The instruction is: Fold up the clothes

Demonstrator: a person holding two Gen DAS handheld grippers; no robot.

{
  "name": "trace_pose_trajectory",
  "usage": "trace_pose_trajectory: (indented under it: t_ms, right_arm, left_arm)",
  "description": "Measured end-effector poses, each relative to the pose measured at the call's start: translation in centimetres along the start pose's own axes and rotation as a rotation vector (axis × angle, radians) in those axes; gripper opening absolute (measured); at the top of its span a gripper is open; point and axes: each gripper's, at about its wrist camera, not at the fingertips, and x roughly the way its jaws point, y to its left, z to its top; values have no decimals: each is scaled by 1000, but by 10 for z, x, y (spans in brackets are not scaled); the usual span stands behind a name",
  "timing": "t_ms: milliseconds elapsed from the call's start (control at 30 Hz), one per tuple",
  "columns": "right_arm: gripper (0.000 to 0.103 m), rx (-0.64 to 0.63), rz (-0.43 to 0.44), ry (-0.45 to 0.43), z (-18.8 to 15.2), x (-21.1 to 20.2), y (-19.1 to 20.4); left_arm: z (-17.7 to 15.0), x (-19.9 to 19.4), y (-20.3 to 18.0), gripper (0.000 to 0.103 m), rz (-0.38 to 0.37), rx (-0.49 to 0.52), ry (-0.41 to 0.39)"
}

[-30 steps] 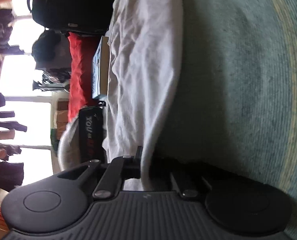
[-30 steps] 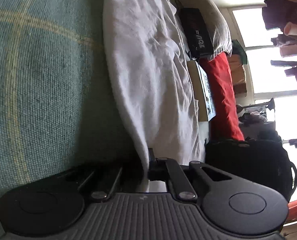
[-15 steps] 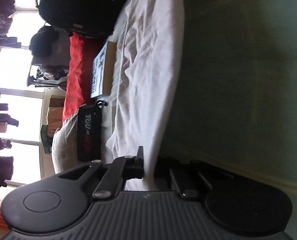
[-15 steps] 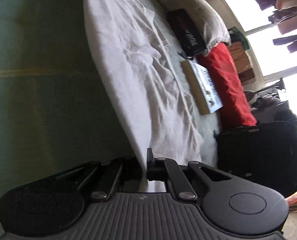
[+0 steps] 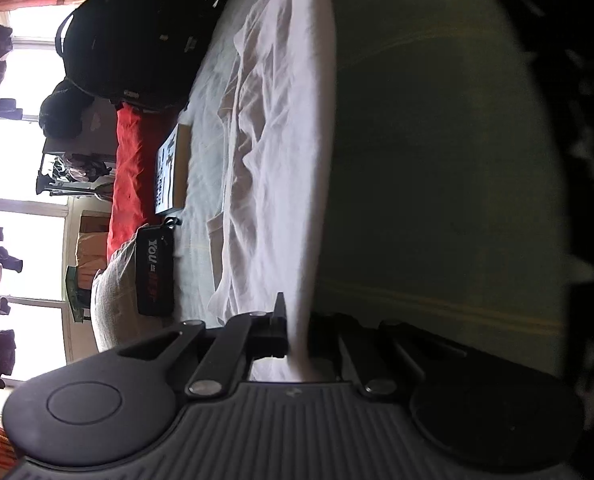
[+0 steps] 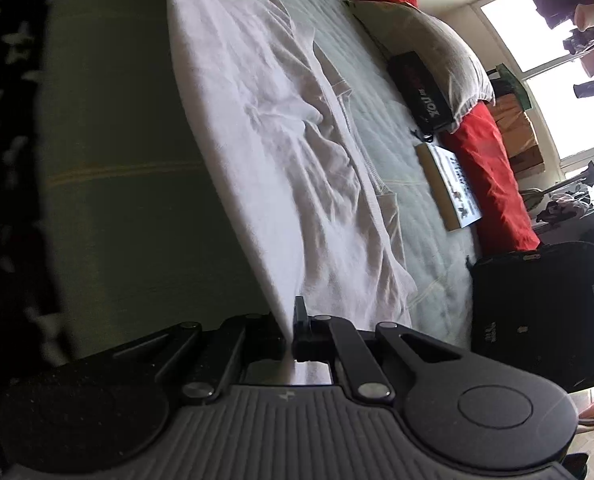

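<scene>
Left tool (image 5: pixel 295 334) clamped tight on white garment (image 5: pixel 281 140) edge; right tool (image 6: pixel 289 334) likewise.

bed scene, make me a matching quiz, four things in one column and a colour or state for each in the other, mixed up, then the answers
Things:
1. garment
2. backpack
3. pillow
4. book

Colour or state:
A. red, along the far side of the bed
B. white, one edge clamped in both tongs
C. black, bulky, standing at the end of the red pillow
D. lying flat on the bed cover, beside the red pillow

Pairs: 1-B, 2-C, 3-A, 4-D
</scene>
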Motion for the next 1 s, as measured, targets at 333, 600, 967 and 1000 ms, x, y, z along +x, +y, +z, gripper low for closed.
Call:
trace_pose_trajectory:
  t_ms: [333, 600, 967, 1000]
  right_arm:
    - [7, 63, 53, 21, -13, -10, 44]
    - [20, 208, 94, 61, -53, -31, 43]
    - [52, 666, 76, -186, -67, -59, -54]
    - [53, 719, 103, -214, -64, -52, -60]
  left_arm:
    - [0, -24, -40, 2, -16, -62, 11]
    - [-24, -68, -28, 13, -182, -205, -33]
    - [-53, -7, 98, 27, -216, -848, -100]
    - [-54, 3, 103, 27, -224, -891, -100]
